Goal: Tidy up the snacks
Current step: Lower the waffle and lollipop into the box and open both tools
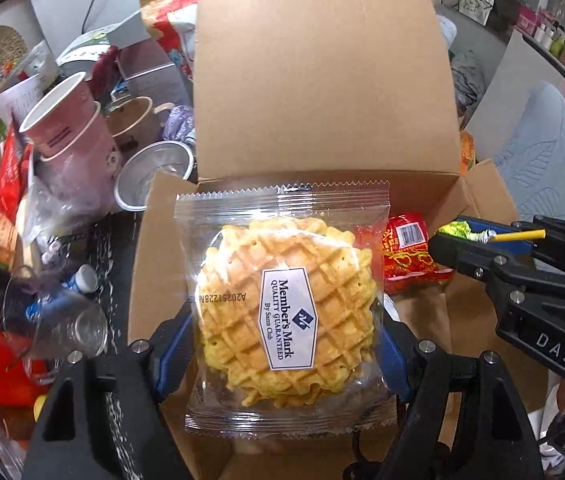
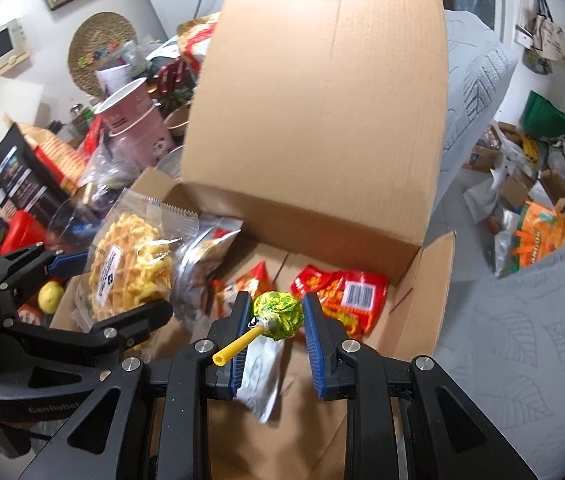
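Both hands were over the open brown cardboard box [image 2: 314,128] at once. The left gripper [image 1: 286,344] was clamped on a clear-wrapped golden waffle cookie packet [image 1: 286,308], pads pressing its two side edges, the packet hanging above the box's left part. The right gripper [image 2: 276,320] was pinched on the green-and-yellow wrapped lollipop with a yellow stick [image 2: 278,316], poised over the box floor near a red crinkled snack bag [image 2: 342,300] already lying inside. To my eye the trick was to lower each snack close to the cardboard before letting go, waffle laid flat beside the silver pouch [image 2: 202,256], lollipop dropped into the bare patch, so the brittle waffle wouldn't crack.
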`<move>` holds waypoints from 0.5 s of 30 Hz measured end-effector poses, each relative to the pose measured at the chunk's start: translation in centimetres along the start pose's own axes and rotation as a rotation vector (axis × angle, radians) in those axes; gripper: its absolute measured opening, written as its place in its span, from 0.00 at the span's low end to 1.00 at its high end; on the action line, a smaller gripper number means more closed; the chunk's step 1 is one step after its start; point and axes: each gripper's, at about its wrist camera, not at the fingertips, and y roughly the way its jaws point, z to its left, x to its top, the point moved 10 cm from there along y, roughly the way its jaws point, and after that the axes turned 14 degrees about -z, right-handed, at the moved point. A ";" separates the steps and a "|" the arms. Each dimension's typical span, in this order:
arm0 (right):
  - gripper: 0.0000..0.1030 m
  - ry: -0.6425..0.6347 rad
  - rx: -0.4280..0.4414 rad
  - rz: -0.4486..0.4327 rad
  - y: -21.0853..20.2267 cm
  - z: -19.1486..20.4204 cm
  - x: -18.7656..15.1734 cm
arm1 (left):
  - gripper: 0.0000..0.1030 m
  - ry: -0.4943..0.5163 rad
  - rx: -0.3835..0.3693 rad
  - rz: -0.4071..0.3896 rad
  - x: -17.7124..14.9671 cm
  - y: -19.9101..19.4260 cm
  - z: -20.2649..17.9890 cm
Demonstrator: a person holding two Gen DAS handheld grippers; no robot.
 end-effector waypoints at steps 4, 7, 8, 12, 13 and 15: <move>0.25 0.015 -0.024 0.015 1.0 -0.6 0.1 | 0.76 -0.001 -0.016 0.025 0.0 1.3 -0.2; 0.25 0.026 -0.035 0.015 1.3 -0.9 0.1 | 0.76 -0.008 -0.030 0.053 -0.2 1.9 -0.5; 0.26 0.030 -0.036 0.022 1.4 -0.9 0.1 | 0.76 -0.008 -0.023 0.064 -0.3 2.3 -0.4; 0.32 0.020 -0.067 0.045 1.8 -1.3 -0.4 | 0.77 0.012 0.030 0.093 -0.8 2.8 -0.2; 0.34 0.019 -0.069 0.047 1.8 -1.3 -0.5 | 0.77 0.016 0.033 0.099 -0.9 2.8 -0.2; 0.34 0.018 -0.070 0.052 1.7 -1.3 -0.6 | 0.78 0.018 0.042 0.110 -1.2 2.8 -0.2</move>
